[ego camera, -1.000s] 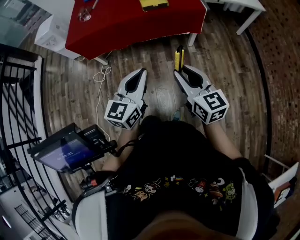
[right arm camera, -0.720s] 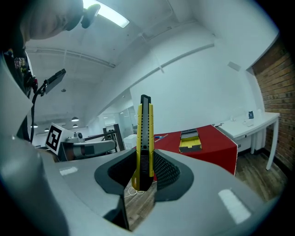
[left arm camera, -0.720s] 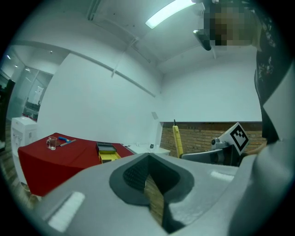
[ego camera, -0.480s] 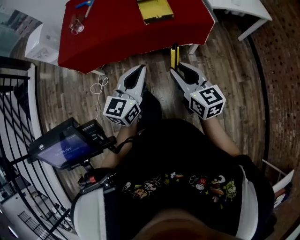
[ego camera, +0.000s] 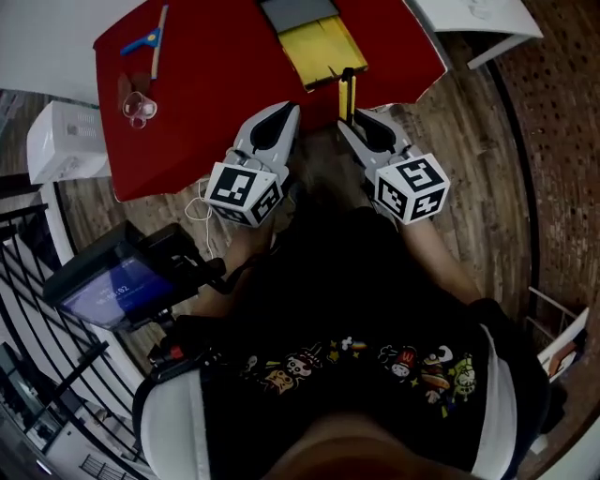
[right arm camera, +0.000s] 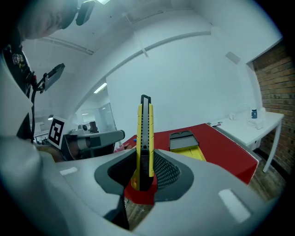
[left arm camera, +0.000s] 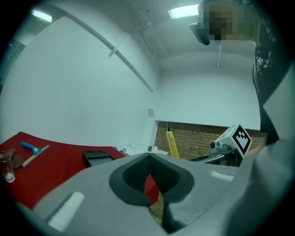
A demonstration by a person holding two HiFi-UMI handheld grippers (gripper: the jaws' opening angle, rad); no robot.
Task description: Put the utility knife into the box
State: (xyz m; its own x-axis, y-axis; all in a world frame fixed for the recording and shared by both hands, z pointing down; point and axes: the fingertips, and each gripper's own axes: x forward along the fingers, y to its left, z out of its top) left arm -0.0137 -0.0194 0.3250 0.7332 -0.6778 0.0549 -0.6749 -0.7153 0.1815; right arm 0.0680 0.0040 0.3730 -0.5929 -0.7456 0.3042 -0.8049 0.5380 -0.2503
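A yellow utility knife (ego camera: pixel 348 94) stands upright in my right gripper (ego camera: pixel 352 120), which is shut on its lower end; the knife (right arm camera: pixel 144 133) rises between the jaws in the right gripper view. The box (ego camera: pixel 315 36) lies open on the red table (ego camera: pixel 216 56), with a yellow tray and a grey lid, just beyond the knife tip. The right gripper view shows the box (right arm camera: pixel 185 142) ahead and to the right. My left gripper (ego camera: pixel 289 114) hangs beside the right one at the table's near edge, shut and holding nothing. The left gripper (left arm camera: pixel 150 186) shows only red cloth through its jaws.
A blue-handled tool (ego camera: pixel 142 41) and a clear glass (ego camera: pixel 137 106) lie at the table's left end. A white unit (ego camera: pixel 64 141) stands on the wooden floor at the left, a white table (ego camera: pixel 473 14) at the right. A screen device (ego camera: pixel 117 286) and black railing are on my left.
Both grippers have moved forward from over the floor to the red table's near edge. The knife, still held, now reaches over the table close to the box.
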